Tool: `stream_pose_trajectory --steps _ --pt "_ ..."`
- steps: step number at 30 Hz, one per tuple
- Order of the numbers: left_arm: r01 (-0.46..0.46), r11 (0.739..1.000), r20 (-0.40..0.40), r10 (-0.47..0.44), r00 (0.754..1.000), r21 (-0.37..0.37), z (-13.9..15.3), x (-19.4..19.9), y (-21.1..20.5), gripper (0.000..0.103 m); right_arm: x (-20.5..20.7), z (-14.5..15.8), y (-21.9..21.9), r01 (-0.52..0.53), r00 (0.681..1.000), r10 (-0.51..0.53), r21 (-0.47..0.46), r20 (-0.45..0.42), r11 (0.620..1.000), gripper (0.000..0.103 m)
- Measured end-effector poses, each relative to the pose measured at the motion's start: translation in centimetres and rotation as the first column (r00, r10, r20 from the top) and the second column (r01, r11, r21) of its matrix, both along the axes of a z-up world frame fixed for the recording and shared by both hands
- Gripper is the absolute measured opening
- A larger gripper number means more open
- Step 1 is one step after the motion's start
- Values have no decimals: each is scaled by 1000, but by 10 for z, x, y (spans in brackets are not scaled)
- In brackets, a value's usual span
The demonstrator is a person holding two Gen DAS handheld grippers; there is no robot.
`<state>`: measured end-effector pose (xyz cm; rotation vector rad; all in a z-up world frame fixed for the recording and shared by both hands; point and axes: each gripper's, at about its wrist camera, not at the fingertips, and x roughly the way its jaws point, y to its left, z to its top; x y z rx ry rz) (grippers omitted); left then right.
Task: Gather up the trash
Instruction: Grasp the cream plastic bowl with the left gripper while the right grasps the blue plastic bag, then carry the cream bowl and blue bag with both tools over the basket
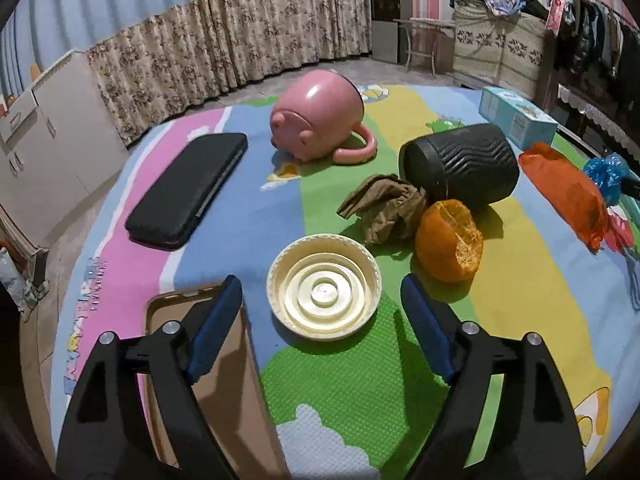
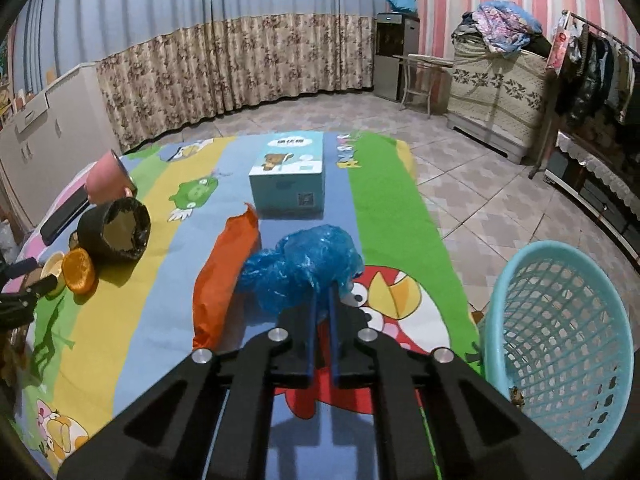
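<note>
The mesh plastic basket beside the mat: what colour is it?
Light blue basket, clearest in the right wrist view.

This is a lived-in room of a home. Floral curtains (image 2: 240, 60) hang along the far wall, a clothes rail (image 2: 600, 76) holds dark garments, and folded bedding (image 2: 504, 28) is piled on a covered chest (image 2: 496, 96). A cartoon play mat (image 2: 384, 200) is spread over the tiled floor (image 2: 480, 184), beside a water dispenser (image 2: 396, 56).

Left gripper (image 1: 322, 298) wide, right gripper (image 2: 323, 292) clamped.
Both tilt downward; the left's jaws are spread apart, the right's pinch a blue bag (image 2: 304, 266).
</note>
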<state>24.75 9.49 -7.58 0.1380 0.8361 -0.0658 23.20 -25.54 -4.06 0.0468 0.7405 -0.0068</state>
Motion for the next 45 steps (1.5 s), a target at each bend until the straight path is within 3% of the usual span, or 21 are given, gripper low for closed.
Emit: stream_pose_trajectory --steps 4,6,10,16,21,27,33,45 --pt "-9 999 -44 7 999 -35 -5 13 4 79 -5 8 -6 10 1000 -10 7 25 1000 4" --pt "-8 998 -62 5 998 -55 -6 19 5 62 -8 13 -7 7 999 -8 13 44 1000 4" --pt "-13 999 -75 9 997 -50 -8 20 2 60 -14 22 -10 0 997 -1 13 71 1000 3" --pt "-86 995 10 87 996 -46 16 7 7 60 -27 35 -29 10 994 -14 43 106 999 3" --pt "-91 996 151 91 984 -6 56 -12 -16 60 -36 43 -45 32 990 -39 53 133 998 3" --pt "-20 999 268 30 963 -39 93 -24 -80 60 -56 59 -82 111 976 -122 70 180 991 3" --pt "99 990 329 -62 942 -96 112 -26 -164 60 -81 71 -131 207 956 -208 24 206 978 3" --pt "362 924 326 -307 894 -122 99 -36 -341 60 -108 60 -231 351 917 -355 51 182 935 3"
